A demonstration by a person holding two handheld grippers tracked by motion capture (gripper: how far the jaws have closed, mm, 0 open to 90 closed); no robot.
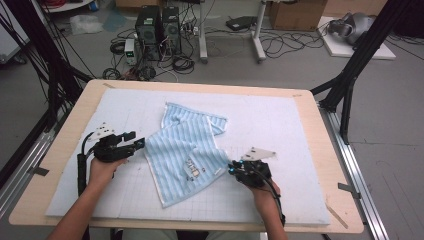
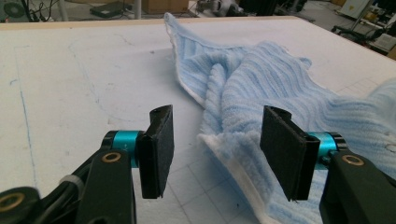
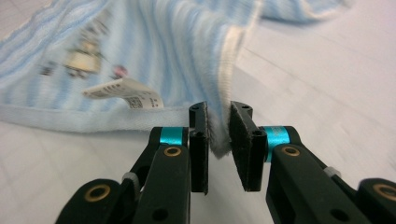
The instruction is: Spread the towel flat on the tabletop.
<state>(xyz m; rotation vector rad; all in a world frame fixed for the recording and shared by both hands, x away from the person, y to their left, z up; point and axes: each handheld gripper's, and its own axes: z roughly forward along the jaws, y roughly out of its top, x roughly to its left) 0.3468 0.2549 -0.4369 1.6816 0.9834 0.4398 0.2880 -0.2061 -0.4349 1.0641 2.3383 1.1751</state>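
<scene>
A light blue striped towel [image 1: 185, 150] lies rumpled on the white gridded mat [image 1: 280, 120], partly folded over itself, with a white label [image 1: 192, 170] showing. At the towel's left edge my left gripper [image 1: 135, 139] stands open. In the left gripper view the towel's white hem [image 2: 233, 163] lies between the wide-apart jaws of that gripper [image 2: 217, 149], touching neither pad. My right gripper [image 1: 231, 169] is at the towel's right corner. In the right gripper view this gripper [image 3: 218, 140] is shut on the towel's [image 3: 177, 56] hemmed corner, and the label [image 3: 123, 93] lies just beyond.
The mat covers a wooden table [image 1: 330, 150] with bare wood along its rim. Black frame poles [image 1: 350, 75] stand at both sides. On the floor behind are computer towers [image 1: 157, 27], tangled cables and cardboard boxes.
</scene>
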